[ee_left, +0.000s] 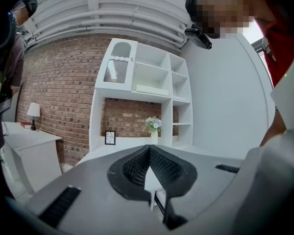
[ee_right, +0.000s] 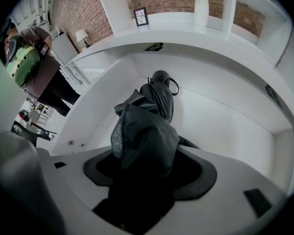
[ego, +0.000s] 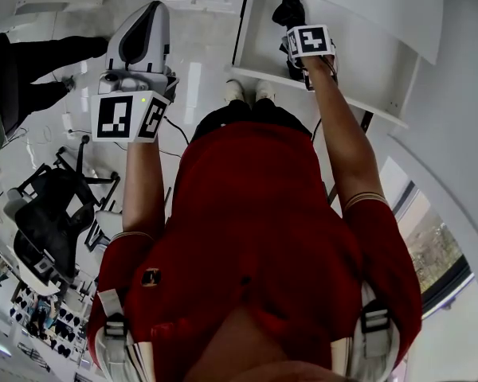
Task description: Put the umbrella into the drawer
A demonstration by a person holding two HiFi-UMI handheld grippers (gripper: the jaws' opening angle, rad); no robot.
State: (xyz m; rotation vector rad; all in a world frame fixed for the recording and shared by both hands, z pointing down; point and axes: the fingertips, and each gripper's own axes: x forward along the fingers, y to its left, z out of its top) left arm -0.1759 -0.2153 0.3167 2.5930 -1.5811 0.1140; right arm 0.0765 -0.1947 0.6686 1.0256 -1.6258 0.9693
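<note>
A folded black umbrella point(ee_right: 147, 131) lies in the open white drawer point(ee_right: 225, 126), its strap end point(ee_right: 160, 77) resting on the drawer bottom. My right gripper point(ee_right: 149, 169) points steeply down over it. Its jaws stand wide on either side of the near end, and I see no pad pressing the fabric. In the head view the right gripper point(ego: 296, 54) hangs over the drawer point(ego: 358, 70) with the umbrella point(ego: 288, 10) dark beyond it. My left gripper point(ego: 146, 14) is held level at the left, away from the drawer. In its own view the left gripper point(ee_left: 150, 153) is shut on nothing.
A white shelf unit point(ee_left: 137, 77) stands against a brick wall, with a vase of flowers point(ee_left: 153, 126) and a small picture frame point(ee_left: 110, 137). A lamp point(ee_left: 34, 112) sits on a white cabinet. Another person point(ee_right: 34, 67) stands left of the drawer. An office chair point(ego: 52, 213) is at the left.
</note>
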